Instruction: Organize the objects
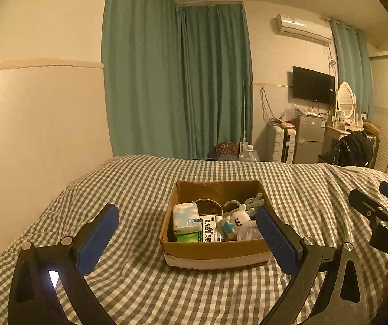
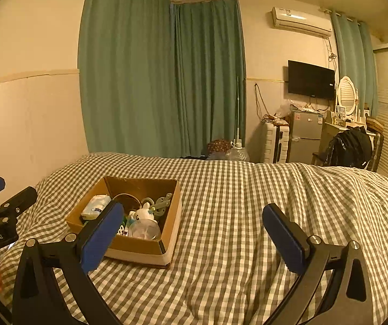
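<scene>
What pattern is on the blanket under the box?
The blanket has a grey-and-white checked pattern, clearest in the right wrist view, where it spreads around the cardboard box.

left gripper (image 1: 187, 226): jaws spread wide, nothing between the blue pads, held low just short of the cardboard box (image 1: 215, 252), box framed between its fingers | right gripper (image 2: 194, 226): jaws spread wide, nothing held, level with the left one, off to the box's right side, pointing past it
</scene>
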The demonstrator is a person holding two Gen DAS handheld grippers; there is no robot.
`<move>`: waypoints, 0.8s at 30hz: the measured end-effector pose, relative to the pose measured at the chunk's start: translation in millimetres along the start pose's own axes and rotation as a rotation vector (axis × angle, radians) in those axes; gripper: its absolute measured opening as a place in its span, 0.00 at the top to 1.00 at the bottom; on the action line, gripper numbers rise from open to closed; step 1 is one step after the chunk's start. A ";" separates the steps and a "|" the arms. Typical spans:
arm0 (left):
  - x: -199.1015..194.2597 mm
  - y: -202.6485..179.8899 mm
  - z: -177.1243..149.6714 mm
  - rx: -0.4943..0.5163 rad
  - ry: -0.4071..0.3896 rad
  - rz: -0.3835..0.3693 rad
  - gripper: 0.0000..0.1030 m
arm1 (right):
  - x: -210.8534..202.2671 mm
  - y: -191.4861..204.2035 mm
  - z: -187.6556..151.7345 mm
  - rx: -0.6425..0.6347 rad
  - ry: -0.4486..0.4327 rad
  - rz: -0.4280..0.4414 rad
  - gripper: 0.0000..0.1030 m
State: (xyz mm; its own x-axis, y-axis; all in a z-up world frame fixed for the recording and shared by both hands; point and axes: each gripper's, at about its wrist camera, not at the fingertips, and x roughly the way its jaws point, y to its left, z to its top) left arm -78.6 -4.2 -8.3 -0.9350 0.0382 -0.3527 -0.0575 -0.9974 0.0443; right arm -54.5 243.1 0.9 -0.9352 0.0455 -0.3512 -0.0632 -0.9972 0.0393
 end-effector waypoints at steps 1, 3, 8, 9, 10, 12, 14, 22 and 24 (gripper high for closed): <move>-0.5 -0.8 -0.2 0.002 0.004 -0.009 0.00 | 0.3 0.0 -0.1 0.001 0.002 -0.001 0.00; -1.3 -0.7 -0.6 0.001 0.006 -0.020 0.00 | -0.2 -0.2 -0.5 0.000 0.001 -0.004 0.00; -2.3 -1.3 -0.5 0.001 0.002 -0.014 0.00 | 0.1 -0.5 -0.6 0.001 0.000 0.003 0.00; -2.5 -1.1 -0.7 -0.001 0.001 -0.013 0.00 | 0.3 -0.8 -0.9 0.002 0.000 0.003 0.00; -2.5 -0.8 -0.7 -0.003 0.001 -0.012 0.00 | 0.5 -0.8 -1.0 0.002 0.000 0.003 0.00; -1.9 -1.0 -1.0 -0.005 0.001 -0.009 0.00 | 0.8 -0.6 -1.9 0.000 0.002 0.002 0.00; -0.7 -0.5 -1.7 -0.003 0.002 -0.006 0.00 | 1.7 -0.4 -2.9 0.001 0.007 0.003 0.00; 3.5 2.0 -6.0 -0.009 0.015 -0.004 0.00 | 5.8 2.4 -5.7 0.001 0.018 0.006 0.00; 3.6 2.6 -6.2 -0.008 0.014 -0.002 0.00 | 6.6 2.9 -6.3 0.002 0.020 0.006 0.00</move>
State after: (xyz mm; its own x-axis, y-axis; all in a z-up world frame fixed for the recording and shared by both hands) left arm -79.9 -7.1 -15.2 -0.9297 0.0394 -0.3662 -0.0565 -0.9978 0.0360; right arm -58.6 240.2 -7.2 -0.9284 0.0386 -0.3697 -0.0586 -0.9973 0.0432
